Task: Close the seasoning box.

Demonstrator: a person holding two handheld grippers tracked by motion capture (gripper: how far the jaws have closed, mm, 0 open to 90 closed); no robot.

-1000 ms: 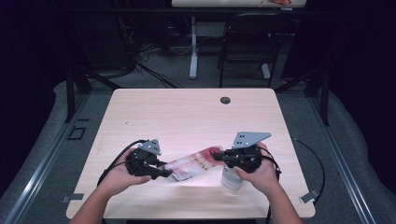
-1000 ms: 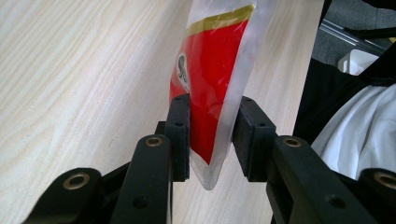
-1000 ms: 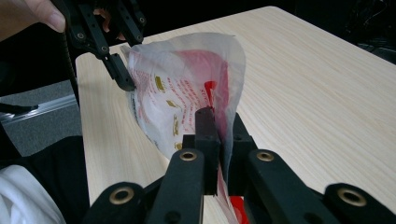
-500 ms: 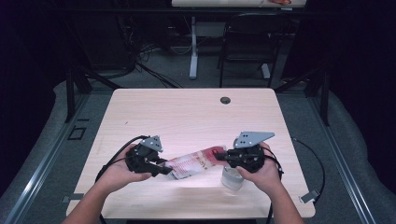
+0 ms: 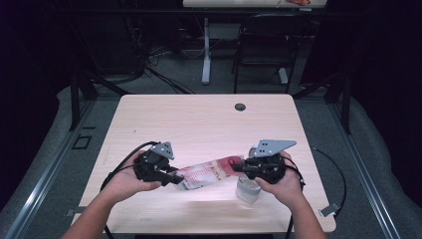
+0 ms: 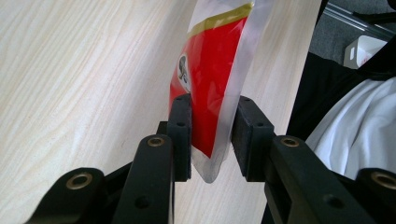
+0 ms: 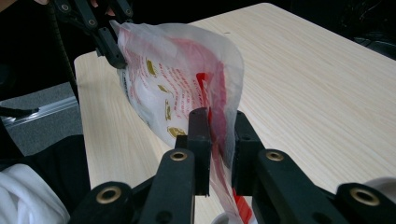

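Left gripper (image 5: 175, 177): held in the person's left hand (image 5: 124, 181) at the near left of the counter (image 5: 199, 119); in the left gripper view (image 6: 210, 135) its fingers (image 6: 180, 135) are nearly closed, with the end of the pouch between them. The left finger presses on the red print, and a thin gap shows at the right finger.

Right gripper (image 5: 238, 167): held in the person's right hand (image 5: 281, 184) at the near right of the counter; in the right gripper view (image 7: 218, 144) its fingers (image 7: 200, 140) are clamped tight on the other end of the pouch, the film pinched flat between them.

Pouch (image 5: 206, 173): a red and white plastic pouch with gold marks, stretched between the two grippers and lifted just above the counter's near edge. In the right gripper view (image 7: 177, 79) it bulges and curves upward between the grips; in the left gripper view (image 6: 215, 70) it stands edge-up, its clear seam facing the right finger.

Clear cup (image 5: 247, 189): stands on the counter just below the right gripper, beside the right hand.

Counter: pale wood, with a round dark grommet (image 5: 240, 106) near its far edge.

Cables (image 5: 119, 159): trail from each gripper toward the near edge.
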